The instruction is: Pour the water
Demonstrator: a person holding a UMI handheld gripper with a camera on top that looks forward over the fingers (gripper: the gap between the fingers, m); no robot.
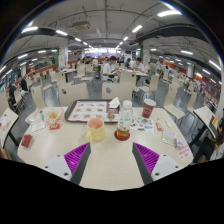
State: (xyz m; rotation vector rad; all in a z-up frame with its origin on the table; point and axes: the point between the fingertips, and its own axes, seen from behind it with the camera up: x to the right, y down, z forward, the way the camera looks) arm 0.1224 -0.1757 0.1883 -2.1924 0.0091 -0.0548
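Observation:
On the pale table (pixel 110 165) a squat yellowish cup (pixel 96 129) stands just ahead of my fingers, a little toward the left one. Beside it on the right stands a clear glass pot with an orange base (pixel 123 126). My gripper (pixel 112 158) is open and empty, with the purple pads (pixel 76 156) spread wide apart. Nothing lies between them but bare tabletop. Both vessels stand beyond the fingertips, untouched.
A dark tray (pixel 88 109) lies behind the cup. A red cup (pixel 148 108) stands at the back right, a glass with orange contents (pixel 53 119) at the left. Small packets (pixel 168 130) lie at the right. People sit at tables across the hall beyond.

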